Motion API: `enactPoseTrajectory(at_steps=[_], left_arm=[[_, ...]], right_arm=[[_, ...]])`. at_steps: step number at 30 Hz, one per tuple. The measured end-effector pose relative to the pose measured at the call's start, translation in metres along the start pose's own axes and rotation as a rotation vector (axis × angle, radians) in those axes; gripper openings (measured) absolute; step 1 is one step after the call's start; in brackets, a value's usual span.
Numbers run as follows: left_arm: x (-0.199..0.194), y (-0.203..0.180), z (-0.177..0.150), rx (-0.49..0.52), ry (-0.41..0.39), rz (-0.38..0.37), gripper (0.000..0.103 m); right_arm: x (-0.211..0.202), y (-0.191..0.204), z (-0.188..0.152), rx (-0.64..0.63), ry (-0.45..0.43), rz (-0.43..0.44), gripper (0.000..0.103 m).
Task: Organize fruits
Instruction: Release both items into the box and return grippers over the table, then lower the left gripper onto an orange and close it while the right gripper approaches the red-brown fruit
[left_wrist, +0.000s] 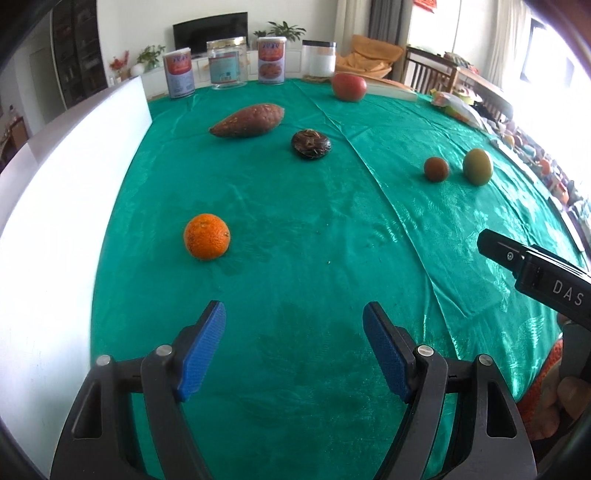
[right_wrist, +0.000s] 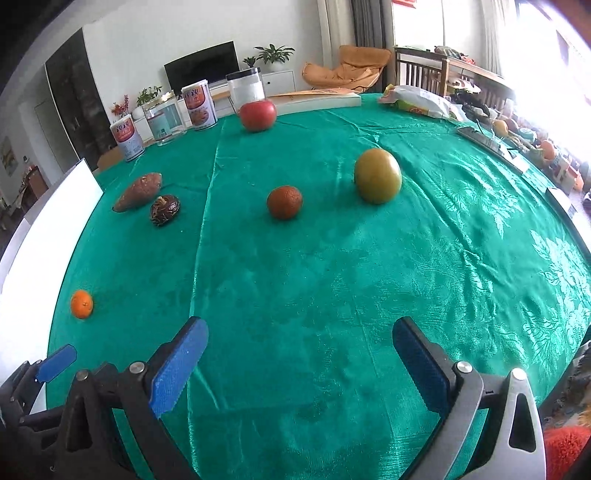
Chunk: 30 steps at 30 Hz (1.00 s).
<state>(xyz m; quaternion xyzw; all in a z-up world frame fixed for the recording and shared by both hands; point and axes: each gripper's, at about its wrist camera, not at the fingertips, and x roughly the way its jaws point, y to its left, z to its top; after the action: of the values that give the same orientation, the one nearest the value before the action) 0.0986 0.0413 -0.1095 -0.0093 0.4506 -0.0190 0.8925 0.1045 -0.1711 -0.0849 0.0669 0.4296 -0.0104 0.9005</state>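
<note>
Green cloth covers the desk (right_wrist: 332, 295). Left claw (left_wrist: 293, 350) stands open with nothing between its blue pads; right claw (right_wrist: 299, 365) is spread wide, also empty. Both hover over the near edge. Orange (left_wrist: 207, 236) sits near-left. Sweet potato (left_wrist: 247, 121) and a dark round fruit (left_wrist: 311, 144) lie mid-left, close together. Small brown fruit (right_wrist: 284, 202) is just beside the green fruit (right_wrist: 377, 175), mid-right. Red tomato (right_wrist: 258, 115) is far centre, near the jars (left_wrist: 226, 62).
</note>
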Motion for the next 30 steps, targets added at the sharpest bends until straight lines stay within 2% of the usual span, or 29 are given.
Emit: enactPoseTrajectory(at_steps=[30], left_arm=[[-0.006,0.005,-0.002,-0.029,-0.004,0.004,0.079]], right_arm=[[-0.010,0.011,-0.001,-0.048,-0.054,-0.042,0.100]])
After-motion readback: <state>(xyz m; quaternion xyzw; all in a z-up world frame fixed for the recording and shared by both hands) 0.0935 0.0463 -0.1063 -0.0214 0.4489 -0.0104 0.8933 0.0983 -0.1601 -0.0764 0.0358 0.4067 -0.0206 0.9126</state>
